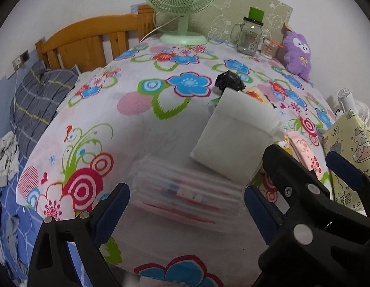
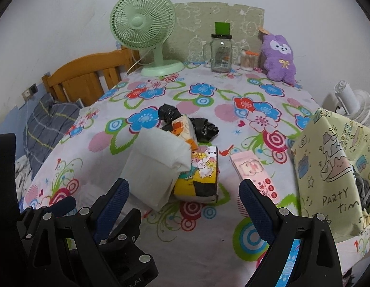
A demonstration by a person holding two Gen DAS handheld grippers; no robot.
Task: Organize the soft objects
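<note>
1. Left of the table: wooden headboard (image 2: 86, 79) against the wall, grey plaid pillow (image 2: 46, 124) below it on the bed.
2. Near left corner of the floral tablecloth (image 2: 232, 215): left gripper (image 1: 187, 205) spread wide, hovering just above a clear-wrapped pack with red stripes (image 1: 187, 191); pack blurred, lying flat between the two blue pads, not pinched.
3. Back edge, left part: green desk fan (image 2: 146, 31) upright, cord trailing off the left side.
4. Middle of the table: white soft pack (image 2: 158, 165), tilted, leaning on a yellow cartoon tissue pack (image 2: 201, 179) just to its right; behind both, an orange-and-white pack (image 2: 185, 126) touching crumpled black plastic bags (image 2: 204, 126).
5. Near edge, centre: right gripper (image 2: 185, 205) also spread wide, gripping nothing, its pads flanking the white pack and the yellow pack from the near side without touching them.
6. Back edge, centre-right: glass mug jar (image 2: 221, 52) with dark lid, green box (image 2: 222, 27) behind it, small cotton-swab container (image 2: 247, 61) just beside.
7. Right of centre: pink tissue packet (image 2: 254, 169) flat on the cloth, apart from the yellow pack.
8. Back right corner: purple plush toy (image 2: 279, 57) upright against the wall.
9. Right edge: pale yellow "PARTY" storage bag (image 2: 328, 167), standing open, something grey inside; white fan (image 2: 352, 105) behind it.
</note>
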